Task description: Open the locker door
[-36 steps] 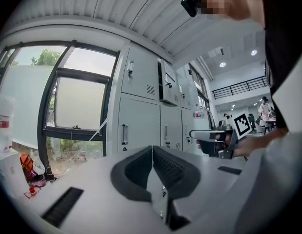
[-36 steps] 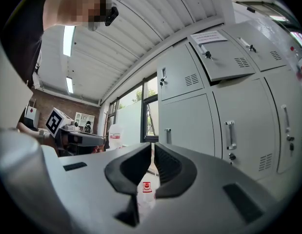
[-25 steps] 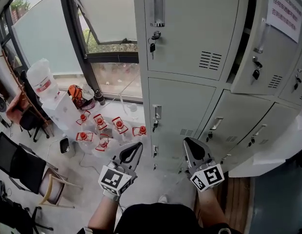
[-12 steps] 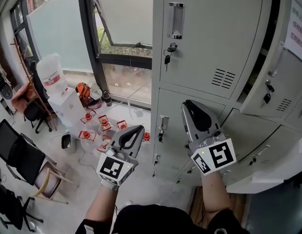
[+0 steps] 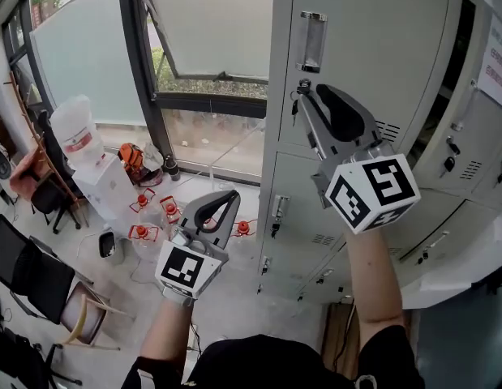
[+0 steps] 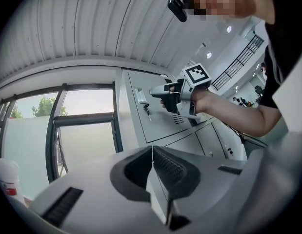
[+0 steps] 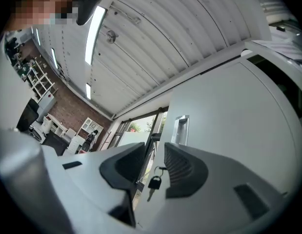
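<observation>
The grey top locker door point(image 5: 372, 31) is closed, with a recessed metal handle point(image 5: 313, 40) and a key point(image 5: 295, 104) hanging in the lock below it. My right gripper point(image 5: 306, 96) is raised to the lock, tips right by the key. In the right gripper view its jaws point(image 7: 154, 150) are opening, and the key point(image 7: 153, 184) hangs in the gap beyond them, untouched, with the handle point(image 7: 180, 129) above. My left gripper point(image 5: 226, 201) stays low and left of the lockers. It is shut point(image 6: 151, 150) on nothing.
A neighbouring locker door point(image 5: 478, 63) stands ajar at the right, and a lower white door point(image 5: 465, 262) swings out at the bottom right. Several red-capped water bottles point(image 5: 165, 213), a big jug point(image 5: 72, 132) and folding chairs point(image 5: 32, 274) crowd the floor under the window point(image 5: 194, 31).
My right gripper has risen from knee height up to the top locker's lock, and its jaws have parted. The left gripper has lifted slightly and stays shut.
</observation>
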Tool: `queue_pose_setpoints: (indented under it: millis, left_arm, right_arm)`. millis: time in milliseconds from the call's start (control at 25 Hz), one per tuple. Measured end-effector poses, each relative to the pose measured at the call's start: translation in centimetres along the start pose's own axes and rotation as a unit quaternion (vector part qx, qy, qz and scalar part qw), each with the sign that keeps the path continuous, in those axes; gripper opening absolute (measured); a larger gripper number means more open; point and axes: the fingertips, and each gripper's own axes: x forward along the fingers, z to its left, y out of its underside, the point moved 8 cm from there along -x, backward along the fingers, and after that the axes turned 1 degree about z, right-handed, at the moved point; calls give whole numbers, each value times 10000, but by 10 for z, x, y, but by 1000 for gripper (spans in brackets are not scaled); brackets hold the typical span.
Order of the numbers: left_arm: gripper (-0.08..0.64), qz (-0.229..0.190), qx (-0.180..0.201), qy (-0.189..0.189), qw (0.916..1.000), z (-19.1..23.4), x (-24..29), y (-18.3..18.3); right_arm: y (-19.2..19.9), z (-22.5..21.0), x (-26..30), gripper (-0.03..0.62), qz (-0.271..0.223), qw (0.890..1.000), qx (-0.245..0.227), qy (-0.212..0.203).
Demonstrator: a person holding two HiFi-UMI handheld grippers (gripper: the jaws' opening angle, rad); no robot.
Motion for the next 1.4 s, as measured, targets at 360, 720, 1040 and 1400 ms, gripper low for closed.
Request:
queue_pose_setpoints:
  millis: [360,720,1040,1400]
  left_arm:
    - [25,-293,-134,176,9993,31,-3,-1]
    - [25,-465,-259,331,9980,46,-2,5]
    - [25,-562,-514,351,9965,58,-1,14]
    - [25,-657,-639,807,9925,46,0,10]
  right_arm:
    - [-23,-8,55,186,394,9967,-438,561]
    - [-11,-20,81,190,760,9932,-120,875]
    - [-12,-20,84,189,564,9921,499,1000]
    - [-21,-11,70,171,539,9900,1044,775]
